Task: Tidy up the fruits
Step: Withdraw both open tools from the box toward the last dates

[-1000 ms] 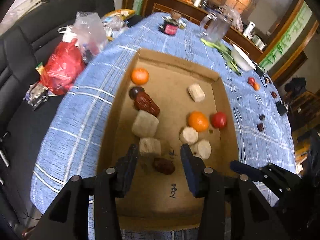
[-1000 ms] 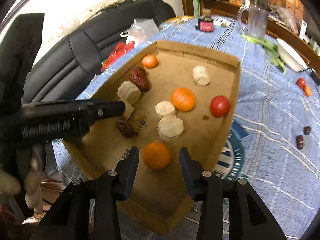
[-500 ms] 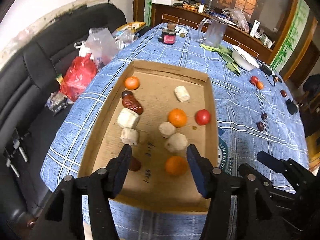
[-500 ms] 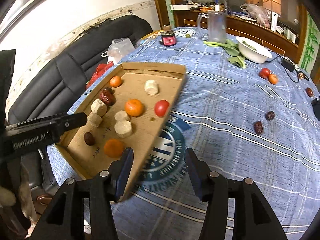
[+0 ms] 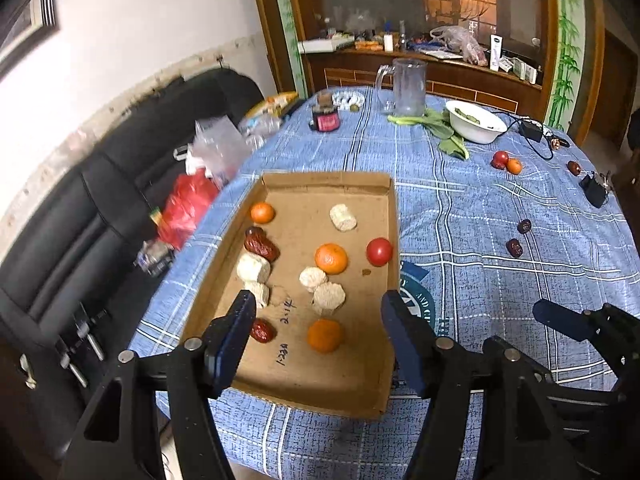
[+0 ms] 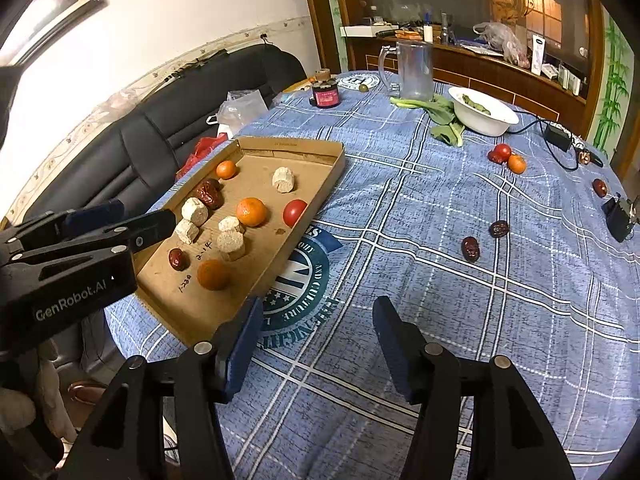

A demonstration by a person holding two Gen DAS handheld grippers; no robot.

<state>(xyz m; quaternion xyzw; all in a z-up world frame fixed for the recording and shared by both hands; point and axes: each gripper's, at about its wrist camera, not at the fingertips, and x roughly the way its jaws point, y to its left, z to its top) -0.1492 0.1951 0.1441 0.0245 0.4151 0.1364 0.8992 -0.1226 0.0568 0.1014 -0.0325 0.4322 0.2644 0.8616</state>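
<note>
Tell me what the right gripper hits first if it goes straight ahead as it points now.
Probably the bare tablecloth: the open right gripper points past the box edge, with no fruit between its fingers. The nearest date lies farther on and to the right; depth is unclear.

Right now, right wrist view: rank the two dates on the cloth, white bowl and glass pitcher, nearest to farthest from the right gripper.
From the right gripper:
1. Two dates, on the cloth, right of centre.
2. White bowl, far right.
3. Glass pitcher, far table edge, left of the bowl.

Blue plaid table (image 6: 420, 248), cardboard tray (image 5: 362, 384), bowl (image 6: 486, 120)
</note>
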